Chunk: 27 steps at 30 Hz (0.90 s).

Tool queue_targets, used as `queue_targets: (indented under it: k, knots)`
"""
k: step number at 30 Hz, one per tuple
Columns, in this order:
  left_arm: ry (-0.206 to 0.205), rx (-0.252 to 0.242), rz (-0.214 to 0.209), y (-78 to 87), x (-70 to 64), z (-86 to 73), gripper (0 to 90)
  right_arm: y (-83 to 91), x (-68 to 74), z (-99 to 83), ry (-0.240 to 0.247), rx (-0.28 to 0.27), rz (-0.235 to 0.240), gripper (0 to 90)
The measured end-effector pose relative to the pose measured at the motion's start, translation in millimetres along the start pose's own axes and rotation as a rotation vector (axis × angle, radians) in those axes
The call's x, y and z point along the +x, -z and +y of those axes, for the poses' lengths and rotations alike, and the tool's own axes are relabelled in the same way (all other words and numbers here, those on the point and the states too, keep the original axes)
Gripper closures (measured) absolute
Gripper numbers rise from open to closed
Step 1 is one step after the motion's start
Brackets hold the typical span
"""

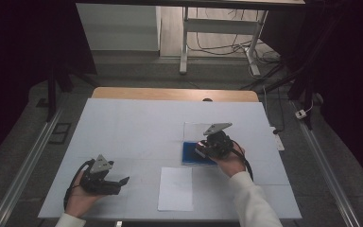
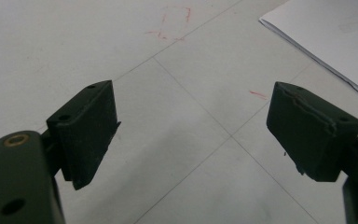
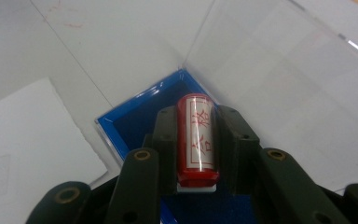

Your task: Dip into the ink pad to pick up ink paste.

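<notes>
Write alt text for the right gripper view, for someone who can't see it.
The right gripper, jaws closed on a red cylindrical stamp with red characters on its white label, holds it over an open blue case with a clear lid. A white paper sheet lies left on the white table.

red cylindrical stamp (image 3: pixel 196 140) with a white label of red characters, clamped between the right gripper's (image 3: pixel 196 144) jaws, above a blue-lined box (image 3: pixel 135 122), its clear lid (image 3: pixel 279 84) open behind, white paper sheet (image 1: pixel 176 188) nearby
</notes>
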<state>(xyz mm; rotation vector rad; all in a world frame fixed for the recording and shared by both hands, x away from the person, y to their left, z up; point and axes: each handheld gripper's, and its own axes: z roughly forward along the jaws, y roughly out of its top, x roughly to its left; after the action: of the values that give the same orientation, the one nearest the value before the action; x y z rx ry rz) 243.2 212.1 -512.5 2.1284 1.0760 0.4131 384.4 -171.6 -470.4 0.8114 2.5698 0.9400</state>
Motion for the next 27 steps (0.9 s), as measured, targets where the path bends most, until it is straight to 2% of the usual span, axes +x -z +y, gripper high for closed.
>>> queue_targets:
  k: [7,18,27]
  knots:
    - [0.002,-0.002,0.003,0.4,0.2,-0.5,16.2,-3.6,-2.6,-4.5,-0.015,0.01,0.003,69.8]
    - [-0.004,0.005,0.002,-0.7,0.1,-0.8,16.2,-4.5,-1.6,-0.1,0.009,0.051,-0.008,69.8]
    - [-0.005,0.009,0.003,-1.3,0.6,-1.3,16.2,-5.6,0.5,3.4,0.01,0.072,-0.017,69.9]
